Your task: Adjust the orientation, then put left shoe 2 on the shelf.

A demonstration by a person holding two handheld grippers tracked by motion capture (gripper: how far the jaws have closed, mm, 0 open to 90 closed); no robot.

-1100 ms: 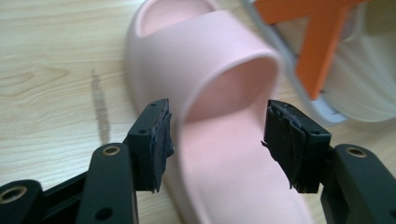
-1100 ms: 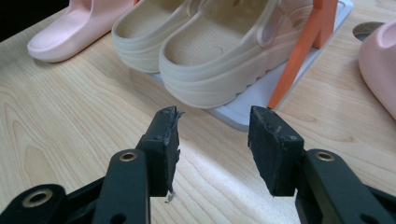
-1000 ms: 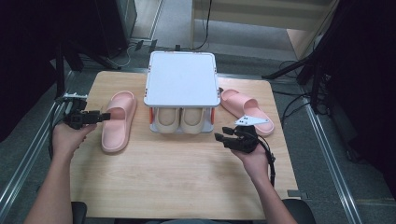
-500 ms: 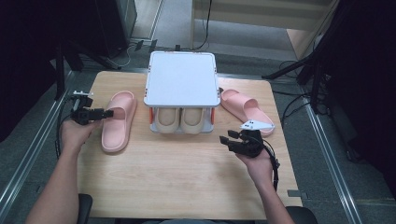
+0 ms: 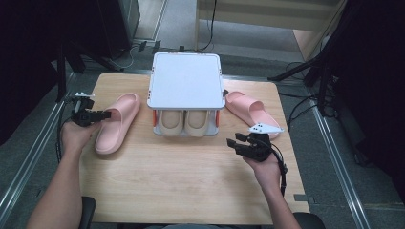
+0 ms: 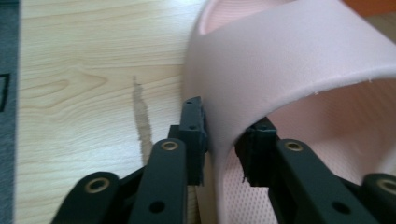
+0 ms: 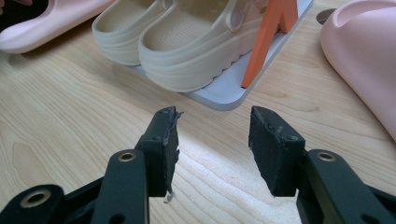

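A grey two-tier rack [image 5: 186, 81] stands at the far middle of the wooden tabletop [image 5: 181, 181], its orange posts lifting the flat top over a pair of cream clogs [image 5: 184, 123] on the lower tray. Left of the rack lies a pale pink slide [image 5: 117, 121]; the left gripper [image 5: 98, 115] has its fingers clamped across that slide's strap edge. Right of the rack lies the second pink slide [image 5: 248, 109]. The right gripper [image 5: 234, 143] hovers in front of the rack, fingers apart, holding nothing.
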